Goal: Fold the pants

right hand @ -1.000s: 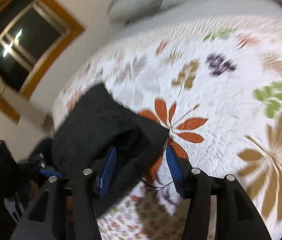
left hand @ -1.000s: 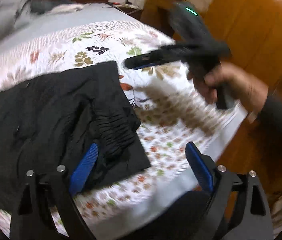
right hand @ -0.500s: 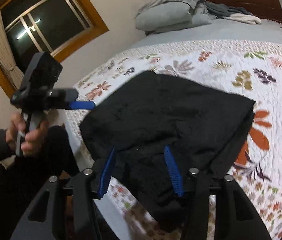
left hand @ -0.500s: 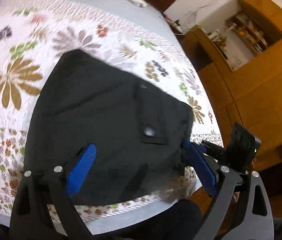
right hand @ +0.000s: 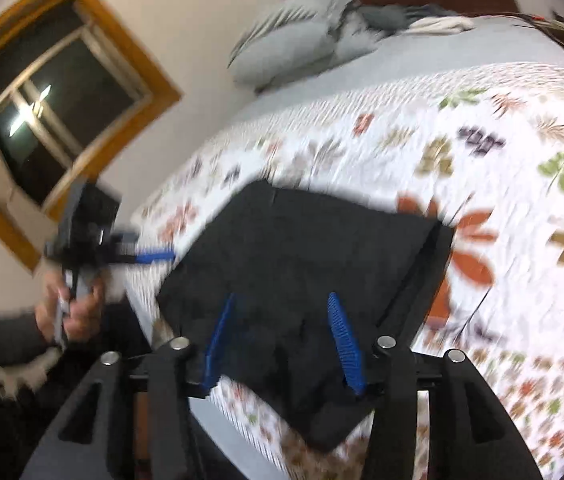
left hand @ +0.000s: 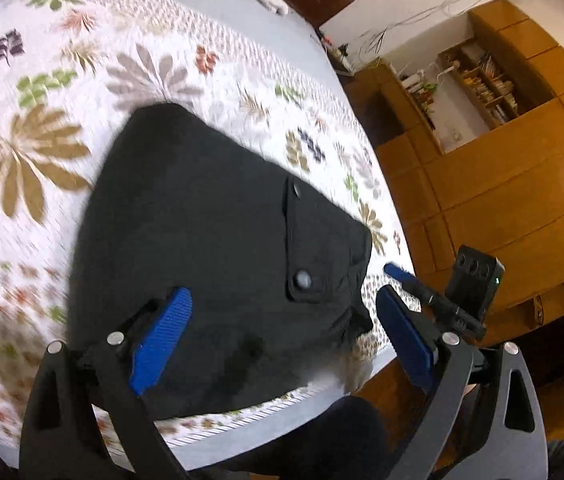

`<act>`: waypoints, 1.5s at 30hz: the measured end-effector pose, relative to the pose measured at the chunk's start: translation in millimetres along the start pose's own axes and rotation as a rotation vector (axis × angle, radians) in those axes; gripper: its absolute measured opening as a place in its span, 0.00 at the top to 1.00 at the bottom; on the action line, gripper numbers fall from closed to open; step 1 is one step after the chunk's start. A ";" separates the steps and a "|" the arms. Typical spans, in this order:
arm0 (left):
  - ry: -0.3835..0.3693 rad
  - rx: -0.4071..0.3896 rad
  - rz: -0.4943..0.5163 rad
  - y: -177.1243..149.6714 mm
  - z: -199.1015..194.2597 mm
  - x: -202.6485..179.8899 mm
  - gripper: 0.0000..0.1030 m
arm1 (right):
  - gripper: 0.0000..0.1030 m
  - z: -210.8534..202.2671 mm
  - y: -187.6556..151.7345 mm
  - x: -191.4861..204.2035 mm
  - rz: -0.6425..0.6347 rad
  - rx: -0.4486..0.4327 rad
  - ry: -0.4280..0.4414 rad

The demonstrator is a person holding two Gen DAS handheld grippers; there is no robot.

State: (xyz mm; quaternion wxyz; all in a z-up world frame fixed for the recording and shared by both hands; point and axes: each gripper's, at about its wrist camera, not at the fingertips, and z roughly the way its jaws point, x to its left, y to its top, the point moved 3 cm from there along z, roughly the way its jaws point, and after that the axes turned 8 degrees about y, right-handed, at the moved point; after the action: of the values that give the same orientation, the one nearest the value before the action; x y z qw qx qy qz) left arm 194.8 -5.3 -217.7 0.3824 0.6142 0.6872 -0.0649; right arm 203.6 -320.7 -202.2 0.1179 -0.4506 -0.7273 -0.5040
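No text, label, brand, number or sign can be read in either wrist view; the shelf contents in the left wrist view are too small and blurred to make out.

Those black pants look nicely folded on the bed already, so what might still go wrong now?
The folded black pants lie at the edge of the floral quilt, so a nudge might tip them off. Both the left gripper and right gripper are open above the fabric; a finger might snag the buttoned pocket flap.
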 end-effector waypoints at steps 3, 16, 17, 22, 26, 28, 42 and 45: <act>-0.012 -0.001 -0.062 17.4 -7.6 25.3 0.09 | 0.46 6.5 21.3 -19.6 0.085 -0.038 0.014; -0.009 0.109 -0.210 45.9 24.5 107.6 0.09 | 0.51 47.2 22.7 -85.8 0.279 0.034 -0.025; -0.021 0.108 -0.220 48.3 21.9 111.5 0.09 | 0.37 40.9 25.0 -83.2 0.298 0.026 -0.015; -0.124 0.171 -0.207 62.4 11.9 120.1 0.09 | 0.03 3.0 18.3 -72.8 0.432 0.040 0.042; -0.155 0.247 -0.182 68.3 20.5 125.2 0.09 | 0.03 -6.5 -12.1 -84.9 0.608 0.115 0.096; -0.181 0.302 -0.174 71.3 31.6 127.5 0.09 | 0.03 -7.0 -23.9 -89.3 0.636 0.127 0.115; -0.253 0.498 -0.081 62.6 107.4 117.2 0.08 | 0.03 24.9 -54.0 -119.7 0.742 0.156 0.158; -0.267 0.516 -0.070 59.7 115.3 113.9 0.08 | 0.03 28.8 -52.1 -117.4 0.740 0.178 0.158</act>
State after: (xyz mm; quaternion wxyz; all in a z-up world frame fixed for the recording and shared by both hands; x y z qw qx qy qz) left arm 304.9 34.9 -344.6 0.2980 0.6532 0.6124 -0.3310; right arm 237.9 -363.9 -321.7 0.3861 -0.6303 -0.5451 -0.3955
